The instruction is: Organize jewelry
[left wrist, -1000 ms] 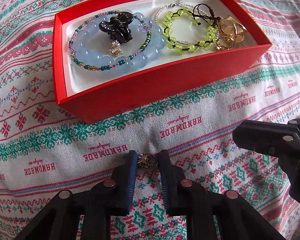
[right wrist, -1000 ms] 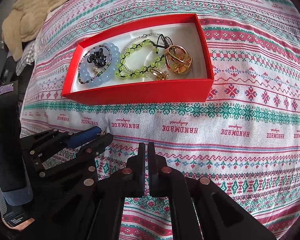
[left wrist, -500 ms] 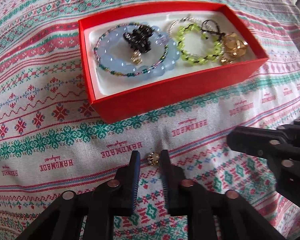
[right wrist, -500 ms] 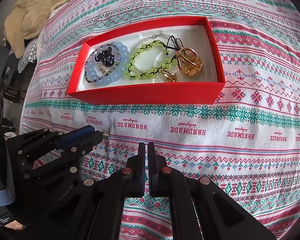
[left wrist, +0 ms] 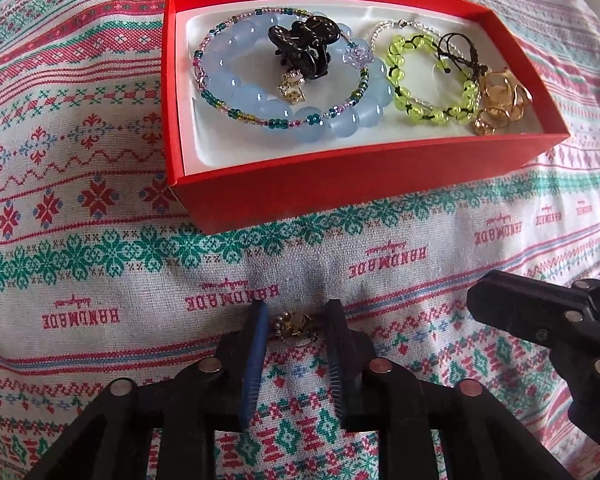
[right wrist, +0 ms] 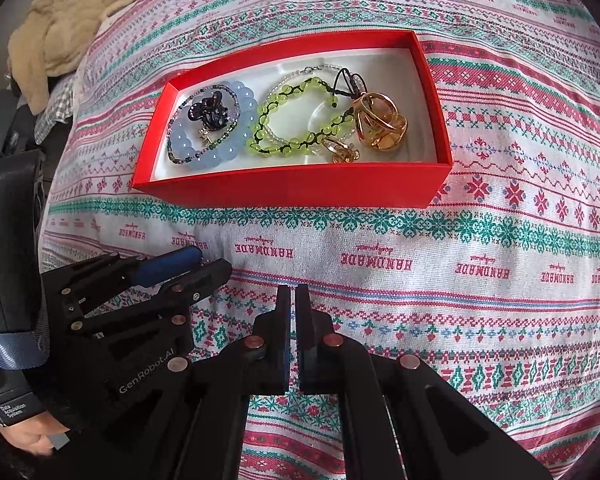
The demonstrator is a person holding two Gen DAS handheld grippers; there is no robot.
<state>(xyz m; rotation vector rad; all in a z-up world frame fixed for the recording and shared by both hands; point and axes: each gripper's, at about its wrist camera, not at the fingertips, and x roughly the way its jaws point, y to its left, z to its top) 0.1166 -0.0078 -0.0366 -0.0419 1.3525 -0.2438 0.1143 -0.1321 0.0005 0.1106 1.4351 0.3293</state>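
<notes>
In the left wrist view, the left gripper (left wrist: 294, 326) points steeply down at the patterned cloth (left wrist: 100, 280), its jaws closing on a small gold earring (left wrist: 294, 325) that sits between the two fingers (left wrist: 256, 332), just off the fabric at 6 o'clock from the red box (left wrist: 340, 184). The earring looks light, stiff and slippery, with fine parts that could bend, so a gentle pinch across its widest part seems safest. Inside the box lie a blue bead bracelet (left wrist: 260, 96), a black hair clip (left wrist: 304, 46), a green bead bracelet (left wrist: 428, 76) and gold rings (left wrist: 500, 100). The right gripper juts in at 4 o'clock. In the right wrist view, the right gripper (right wrist: 293, 300) hangs over the cloth with fingers pressed nearly together and nothing between them, also pointing steeply down. The left gripper shows at 9 o'clock; the box sits at 12 o'clock.
</notes>
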